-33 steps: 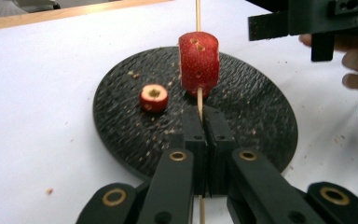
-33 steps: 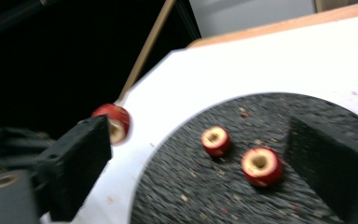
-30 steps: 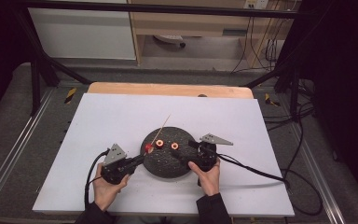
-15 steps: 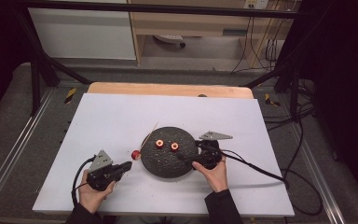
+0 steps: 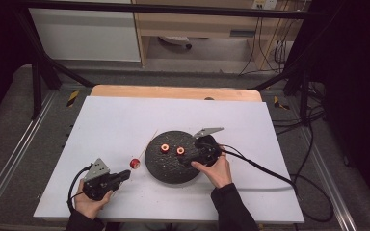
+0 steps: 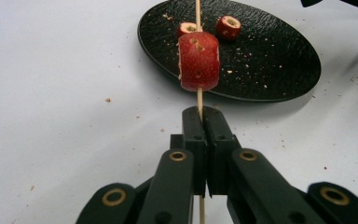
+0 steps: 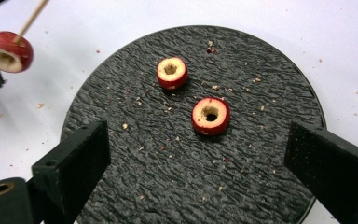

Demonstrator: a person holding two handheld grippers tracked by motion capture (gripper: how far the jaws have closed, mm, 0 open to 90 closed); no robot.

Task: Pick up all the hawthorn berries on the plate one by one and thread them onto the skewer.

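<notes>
My left gripper [image 5: 126,174] [image 6: 201,112] is shut on a thin wooden skewer [image 6: 198,97], held left of the black plate [image 5: 169,174]. A red cored fruit piece [image 5: 135,163] [image 6: 198,60] [image 7: 7,51] is threaded on the skewer just beyond the jaws. Two more cored red slices [image 7: 171,72] [image 7: 210,115] lie on the plate [image 7: 168,186]. My right gripper [image 5: 191,158] [image 7: 198,139] hovers over the plate's right side. Its jaws have just been closing a little but stand wide apart, and the pads touch nothing.
The plate sits on a white sheet [image 5: 115,120] over a wooden table [image 5: 173,91]. Crumbs dot the plate and the sheet around it. Cables [image 5: 265,168] trail from the right gripper off the right side. Dark metal frame legs stand at the back corners.
My left gripper has drawn away from the plate to the left and nearer the front edge, carrying the skewer and its fruit piece. The right gripper has shifted farther over the plate.
</notes>
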